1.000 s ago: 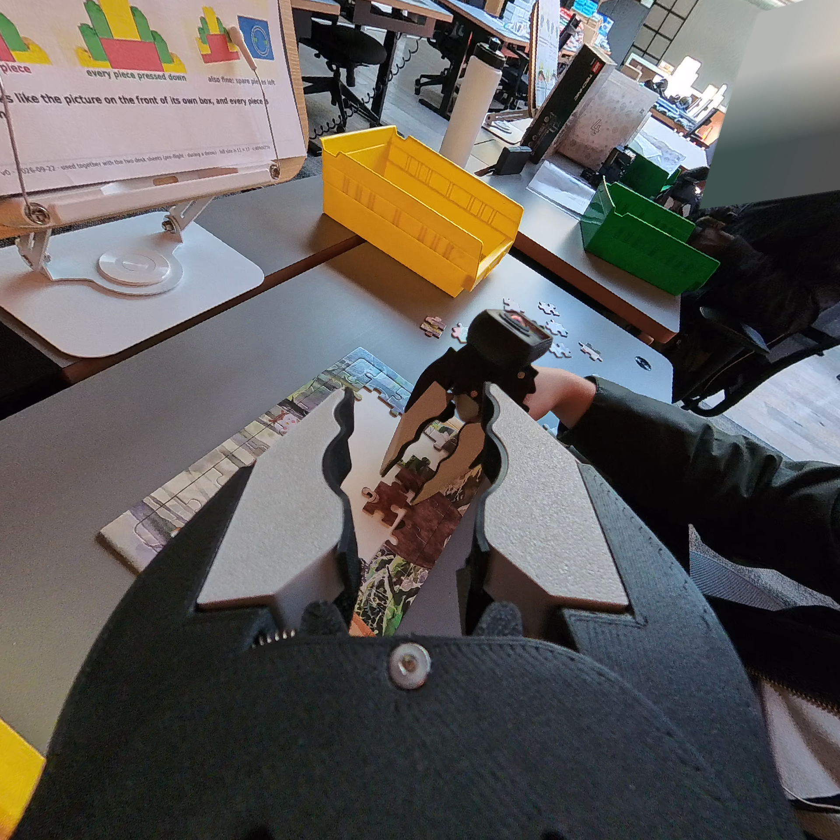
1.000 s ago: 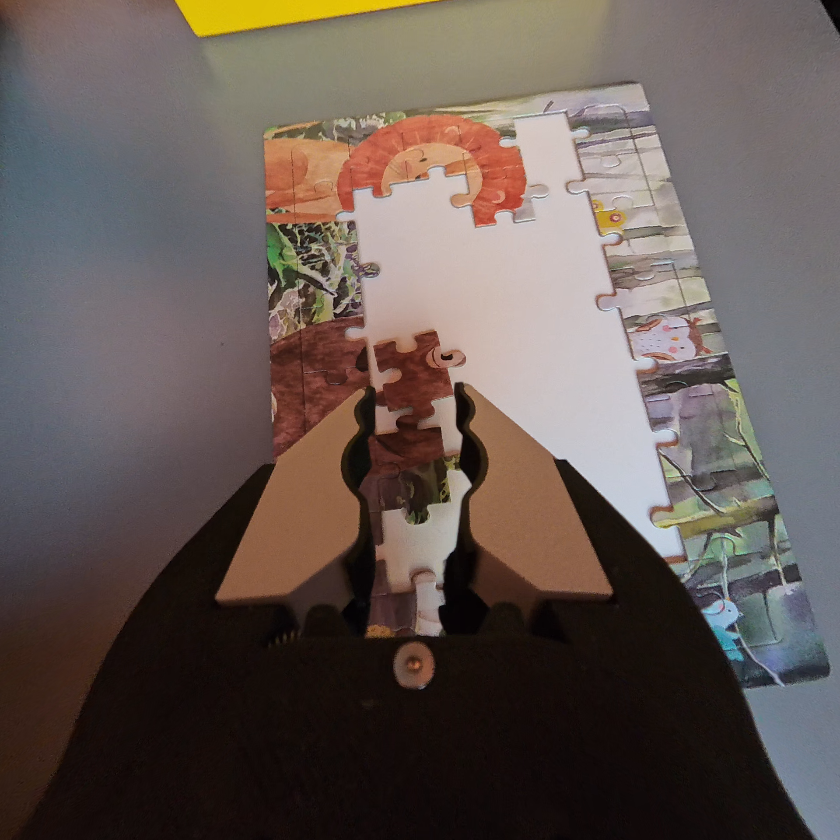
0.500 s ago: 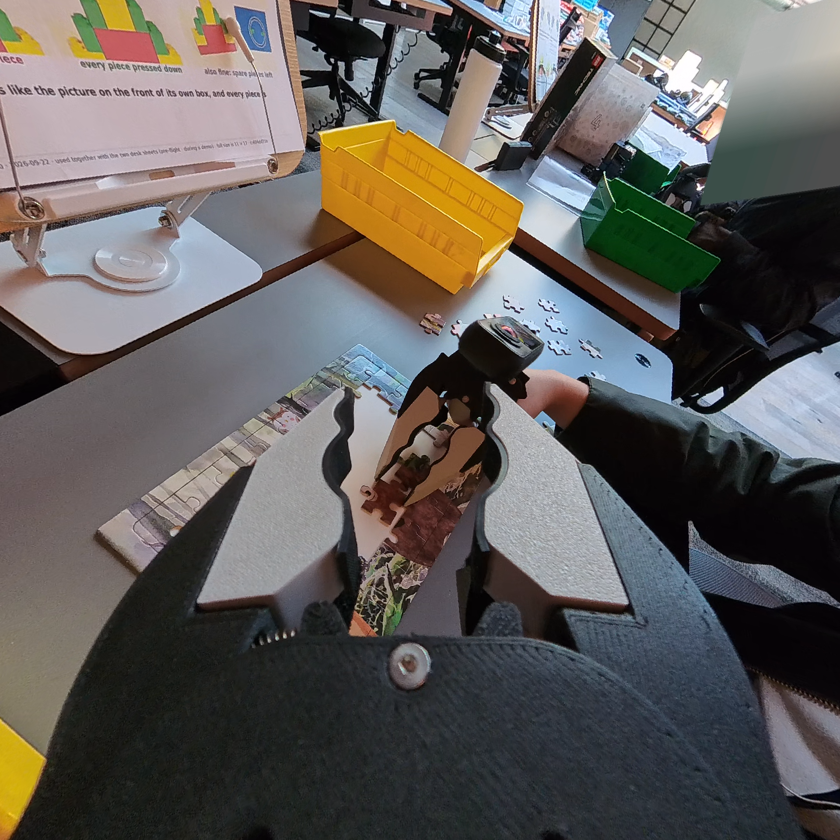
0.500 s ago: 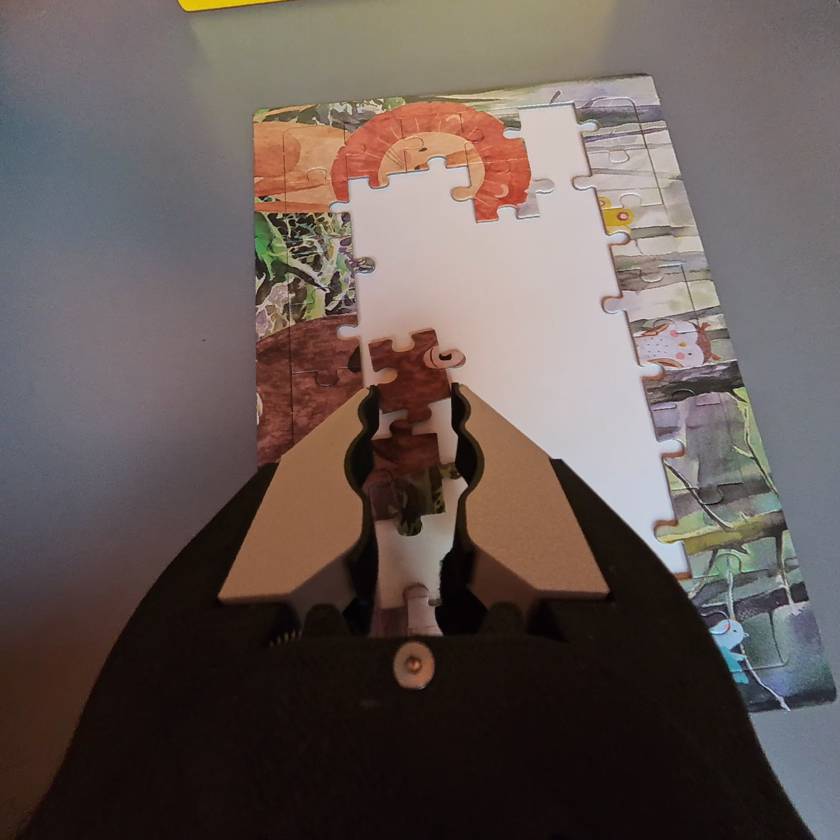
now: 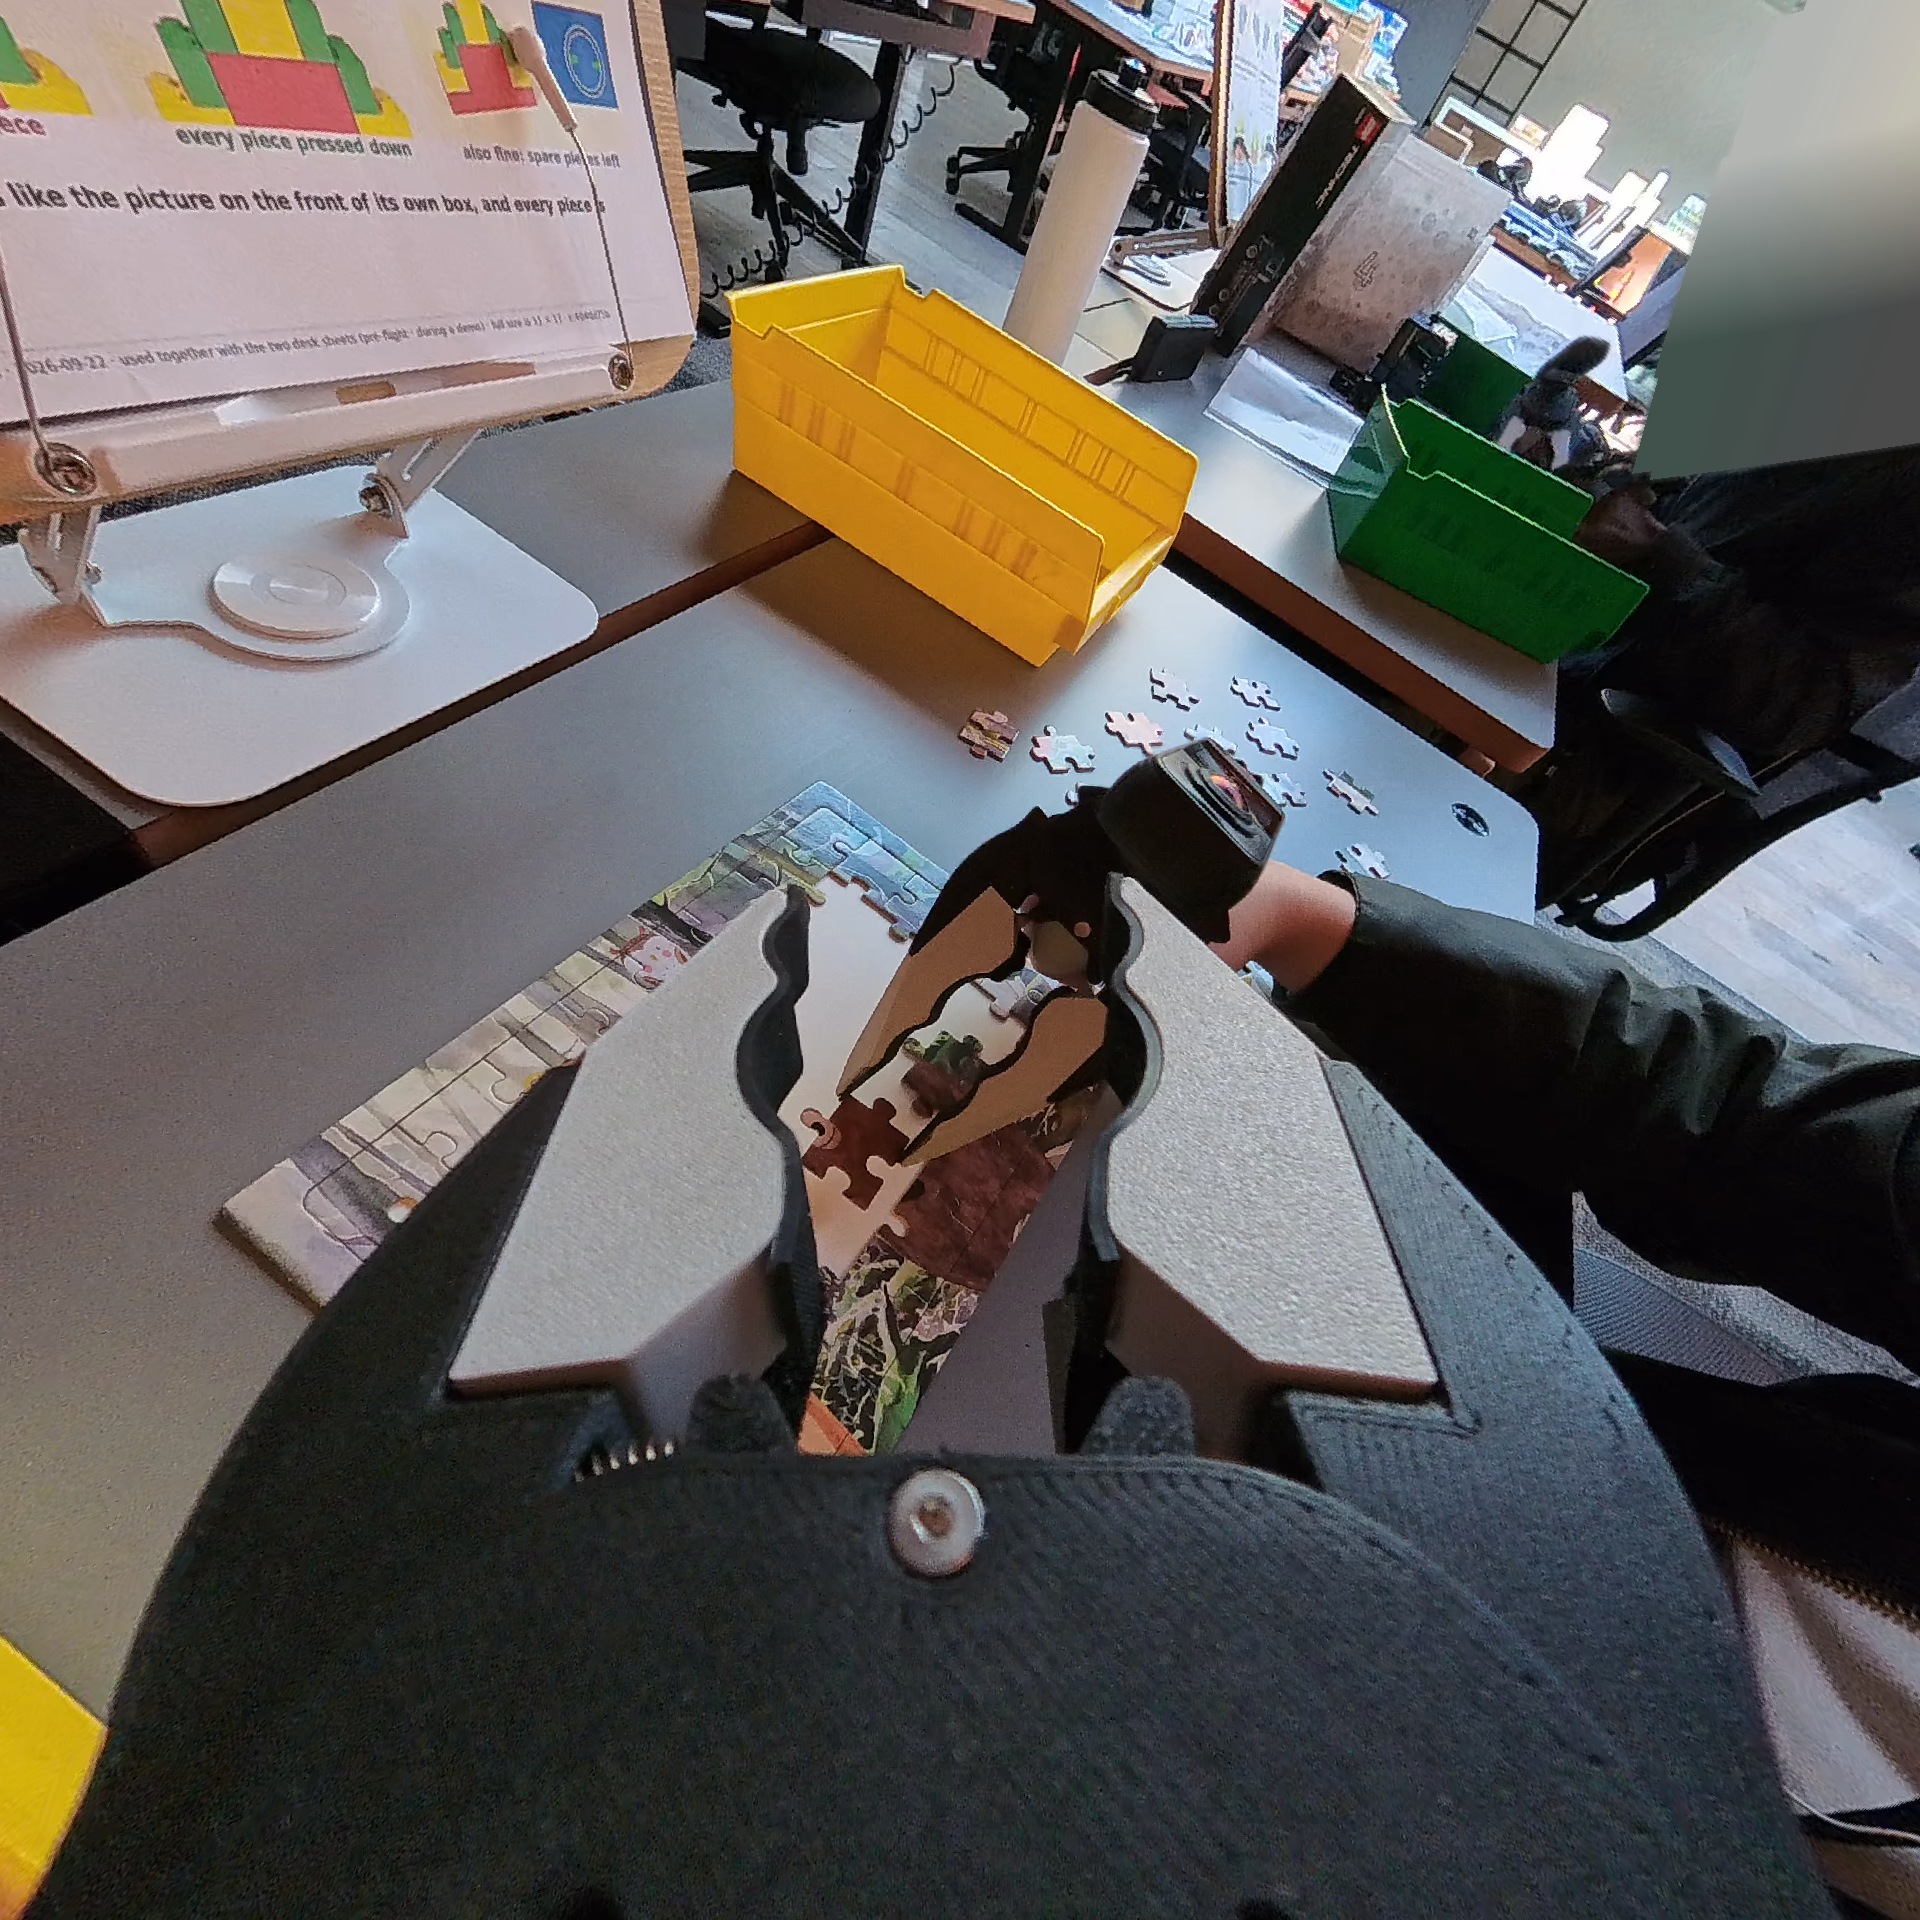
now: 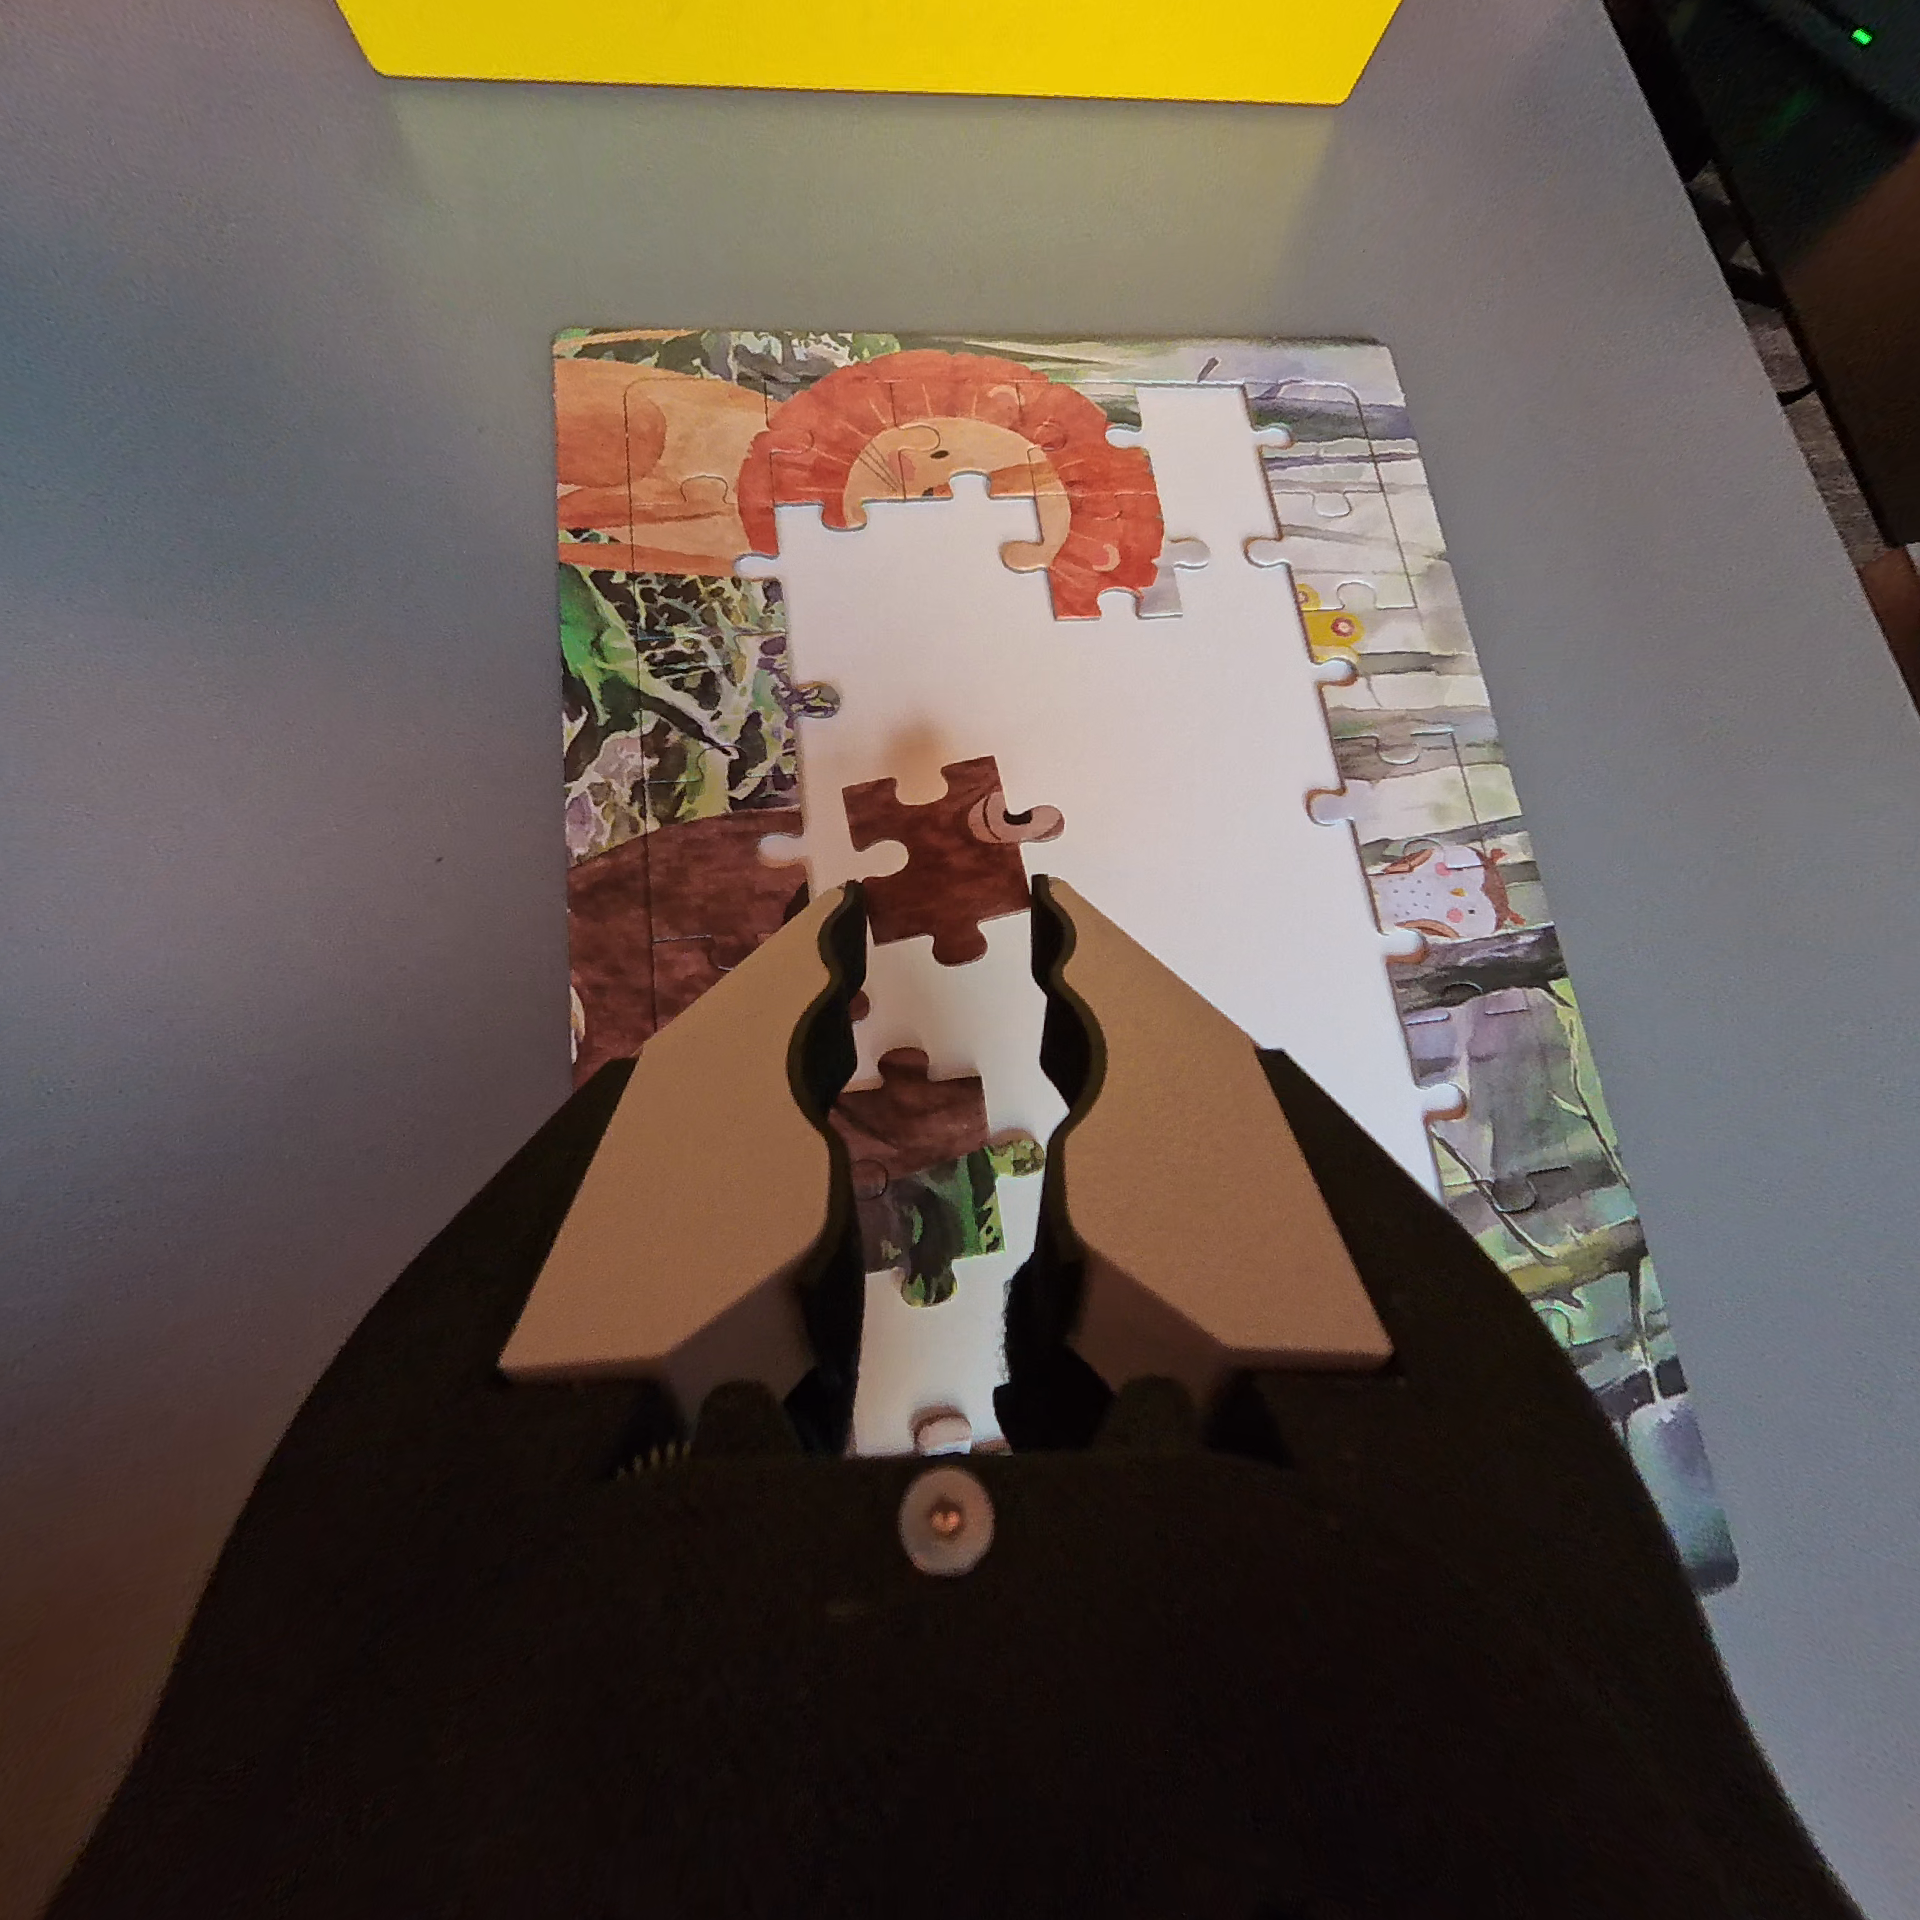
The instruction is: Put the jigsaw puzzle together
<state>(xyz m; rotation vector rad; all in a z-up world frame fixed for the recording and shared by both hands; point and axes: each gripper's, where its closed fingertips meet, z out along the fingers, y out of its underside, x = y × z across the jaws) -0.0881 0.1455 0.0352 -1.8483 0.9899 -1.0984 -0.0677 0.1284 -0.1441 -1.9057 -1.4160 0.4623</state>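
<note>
While the right gripper (image 6: 948, 891) pinches a brown puzzle piece (image 6: 940, 847) over the white gap of the jigsaw puzzle (image 6: 1434, 904), the piece sits tilted just beside the brown assembled section. Left gripper (image 5: 951, 914) hovers above the puzzle, fingers spread, holding nothing. Loose pieces (image 5: 1205, 727) lie beyond the puzzle, near the yellow bin (image 5: 956, 457).

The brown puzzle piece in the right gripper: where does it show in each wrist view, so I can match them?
Left wrist view: the brown puzzle piece sits mid-frame, at the tips of the right gripper, framed between this camera's own fingers.
Right wrist view: the piece is just above centre, at the fingertips, over the white gap.
Shared landmark: the puzzle board.
</note>
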